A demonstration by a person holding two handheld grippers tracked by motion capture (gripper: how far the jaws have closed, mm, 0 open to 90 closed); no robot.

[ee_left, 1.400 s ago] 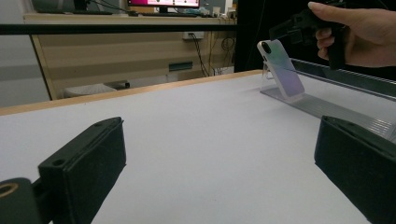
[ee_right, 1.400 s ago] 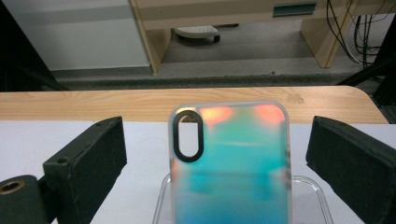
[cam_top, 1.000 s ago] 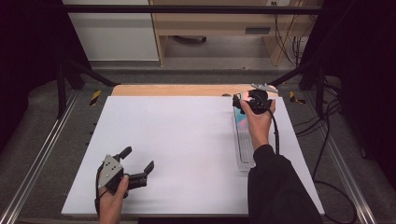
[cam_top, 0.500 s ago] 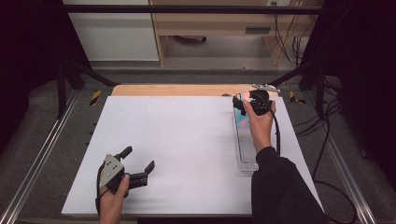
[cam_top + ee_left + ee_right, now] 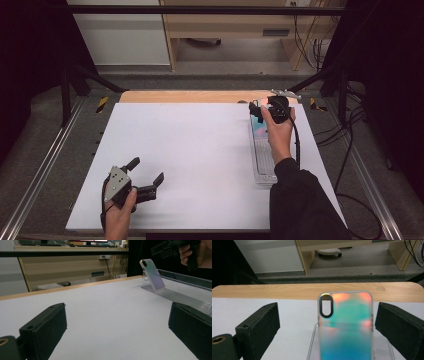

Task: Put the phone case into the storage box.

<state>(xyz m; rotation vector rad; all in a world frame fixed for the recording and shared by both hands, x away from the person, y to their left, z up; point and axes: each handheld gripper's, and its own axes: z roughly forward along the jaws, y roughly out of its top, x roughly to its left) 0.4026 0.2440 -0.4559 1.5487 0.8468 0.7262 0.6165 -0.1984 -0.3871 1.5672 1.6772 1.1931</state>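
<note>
Nearest the person, the left gripper [image 5: 150, 176] is resting low on the white table [image 5: 200, 165], its jaws standing wide with nothing between them. Farther out along the table's right side, a clear ridged stand [image 5: 263, 160] is lying lengthwise, and at its far end a phone case [image 5: 345, 327] is leaning upright in a slot, back facing the person, camera hole at the upper left. The right gripper [image 5: 257, 111] is hovering at that case; its jaws have just been closing a little, yet they are standing apart on either side of the case, the pads not touching its edges.

The case is looking light, thin and somewhat bendy, with a smooth glossy back that is likely slippery. Gripping across its two long side rims, around mid-height, seems safest; squeezing hard may bow it, and a knock could tip it off the stand.
</note>
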